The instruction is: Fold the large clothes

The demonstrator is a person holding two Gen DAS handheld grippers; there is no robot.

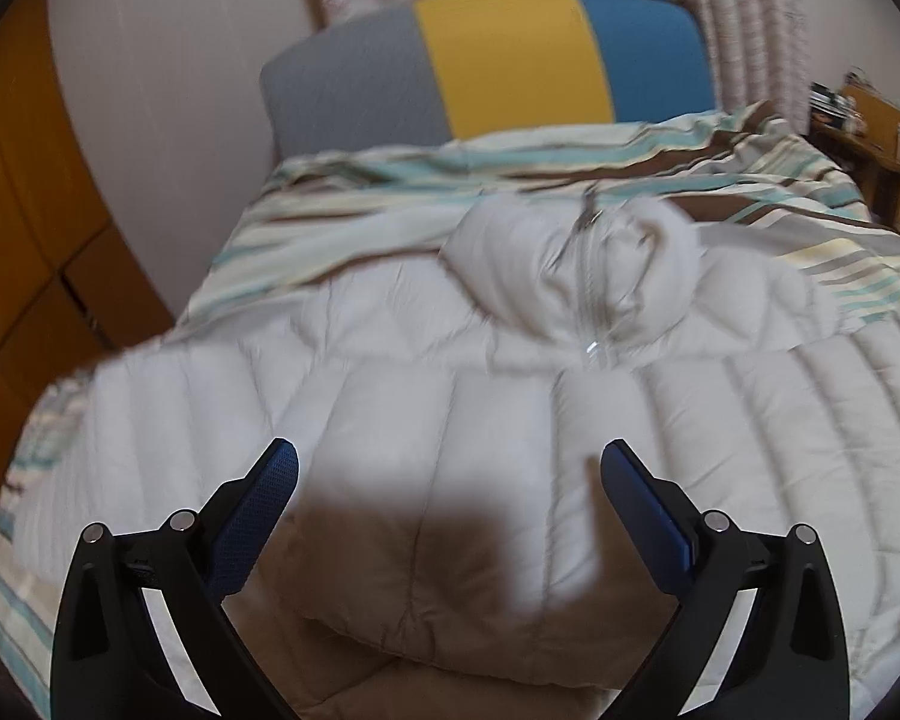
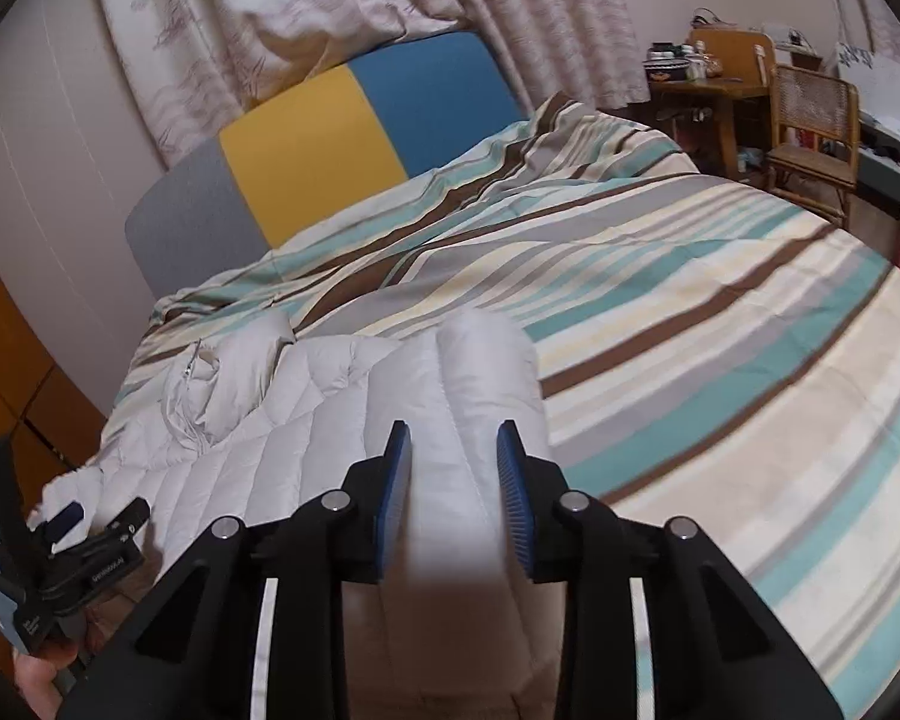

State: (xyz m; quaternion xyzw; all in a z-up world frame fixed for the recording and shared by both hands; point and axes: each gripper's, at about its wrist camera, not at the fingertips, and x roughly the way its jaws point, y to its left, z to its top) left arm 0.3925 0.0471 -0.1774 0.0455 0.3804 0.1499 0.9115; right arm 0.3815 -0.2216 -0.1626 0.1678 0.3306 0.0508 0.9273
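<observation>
A large white quilted puffer jacket [image 1: 426,396] lies spread on the striped bed, its hood and zipper [image 1: 588,276] toward the headboard. My left gripper [image 1: 449,468] is open wide, just above the jacket's lower body, holding nothing. In the right wrist view the jacket [image 2: 282,438] lies at the left, with a sleeve [image 2: 486,360] stretched forward. My right gripper [image 2: 453,438] is open, its blue pads to either side of that sleeve, with gaps showing. The left gripper's body [image 2: 84,546] shows at the lower left.
The striped bedspread [image 2: 690,312] covers the bed. A grey, yellow and blue headboard [image 1: 510,60] stands at the far end before curtains [image 2: 330,0]. A wooden wardrobe [image 1: 18,240] is at the left. A desk and wicker chair [image 2: 810,120] stand at the far right.
</observation>
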